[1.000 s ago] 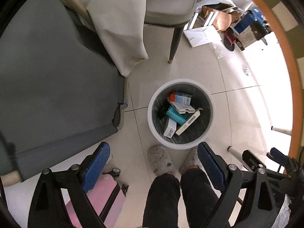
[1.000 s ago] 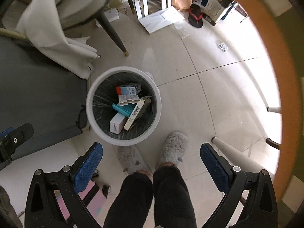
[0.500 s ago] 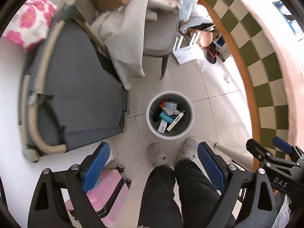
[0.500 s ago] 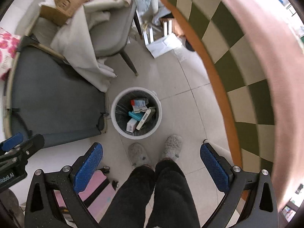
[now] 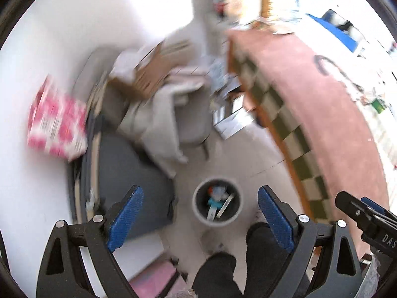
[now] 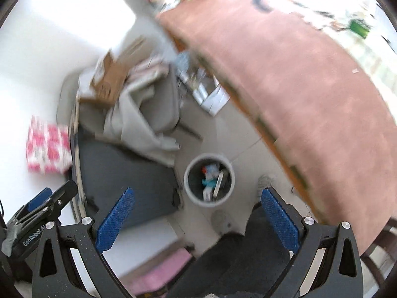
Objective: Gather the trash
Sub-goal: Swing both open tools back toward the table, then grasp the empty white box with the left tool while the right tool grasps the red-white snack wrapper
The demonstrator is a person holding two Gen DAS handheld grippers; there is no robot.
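Observation:
A round white trash bin (image 5: 198, 214) stands on the tiled floor far below, with several small boxes (image 5: 218, 202) inside. It also shows in the right wrist view (image 6: 189, 191). My left gripper (image 5: 199, 219) is open and empty, high above the bin. My right gripper (image 6: 196, 219) is open and empty, also high above it. Both views are blurred. The right gripper shows at the right edge of the left wrist view (image 5: 367, 213), and the left gripper shows at the left edge of the right wrist view (image 6: 42, 206).
A pink-topped table (image 5: 330, 104) with a checkered side and small items on it runs along the right. A grey chair (image 5: 191, 124) draped with cloth and cardboard, a dark grey cot (image 5: 124, 173) and a pink patterned pack (image 5: 57, 126) lie left. The person's legs (image 5: 215, 273) are below.
Both grippers have risen well away from the bin, which now looks much smaller. The tabletop has come into view. Both stay open and empty.

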